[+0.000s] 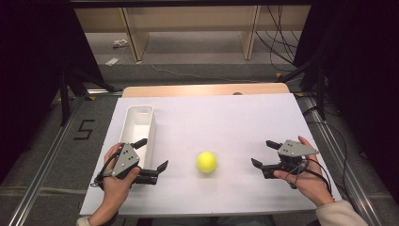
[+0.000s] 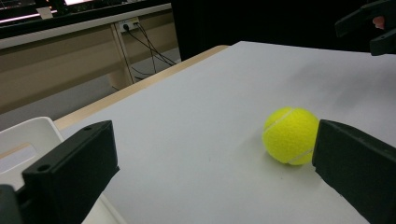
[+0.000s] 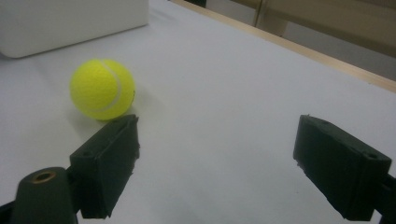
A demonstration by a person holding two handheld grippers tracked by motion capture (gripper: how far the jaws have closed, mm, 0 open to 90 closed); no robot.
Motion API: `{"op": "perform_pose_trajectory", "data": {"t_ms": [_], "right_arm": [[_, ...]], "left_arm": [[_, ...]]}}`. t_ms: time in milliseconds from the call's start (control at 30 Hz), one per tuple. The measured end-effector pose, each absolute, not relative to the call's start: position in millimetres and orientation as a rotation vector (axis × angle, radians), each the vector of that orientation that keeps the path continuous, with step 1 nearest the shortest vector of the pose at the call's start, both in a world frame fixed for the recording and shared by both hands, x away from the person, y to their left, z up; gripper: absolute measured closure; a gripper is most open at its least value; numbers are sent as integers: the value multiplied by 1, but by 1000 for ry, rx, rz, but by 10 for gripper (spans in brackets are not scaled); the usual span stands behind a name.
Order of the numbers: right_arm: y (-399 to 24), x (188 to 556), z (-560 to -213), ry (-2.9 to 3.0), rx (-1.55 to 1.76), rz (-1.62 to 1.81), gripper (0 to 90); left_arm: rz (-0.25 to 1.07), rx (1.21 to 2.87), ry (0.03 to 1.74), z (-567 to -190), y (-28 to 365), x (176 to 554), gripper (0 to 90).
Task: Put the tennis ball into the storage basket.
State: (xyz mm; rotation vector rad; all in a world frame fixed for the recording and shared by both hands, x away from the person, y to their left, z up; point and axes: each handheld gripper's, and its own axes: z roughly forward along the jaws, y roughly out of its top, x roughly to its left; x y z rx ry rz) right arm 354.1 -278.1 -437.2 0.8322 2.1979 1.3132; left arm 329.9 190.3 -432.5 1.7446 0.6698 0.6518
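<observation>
Yellow-green felt tennis ball [image 1: 206, 162] sits free on the white bench [image 1: 226, 117], between the left gripper [image 1: 153, 157] and right gripper [image 1: 263, 154], both wide open and empty. Judging by this, the approach is underway; next, one gripper must straddle the ball, likely bound for the long white plastic bin [image 1: 138, 128].

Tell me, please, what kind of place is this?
Probably a lab or test room: a white-covered table with one tennis ball, loose cables on the floor, and dark curtains at both sides.
</observation>
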Motion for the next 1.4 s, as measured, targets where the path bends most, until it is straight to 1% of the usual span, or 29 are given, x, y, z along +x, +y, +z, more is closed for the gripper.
{"op": "perform_pose_trajectory", "data": {"t_ms": [433, 800, 1400], "right_arm": [[-269, 354, -437, 2216, 807, 1319, 153], [-249, 359, -440, 2248, 771, 1326, 155], [-230, 365, -443, 2268, 747, 1339, 156]], "left_arm": [[653, 1743, 665, -432, 190, 329, 0], [652, 1746, 663, -432, 190, 329, 0], [656, 1747, 662, -432, 190, 328, 0]]}}
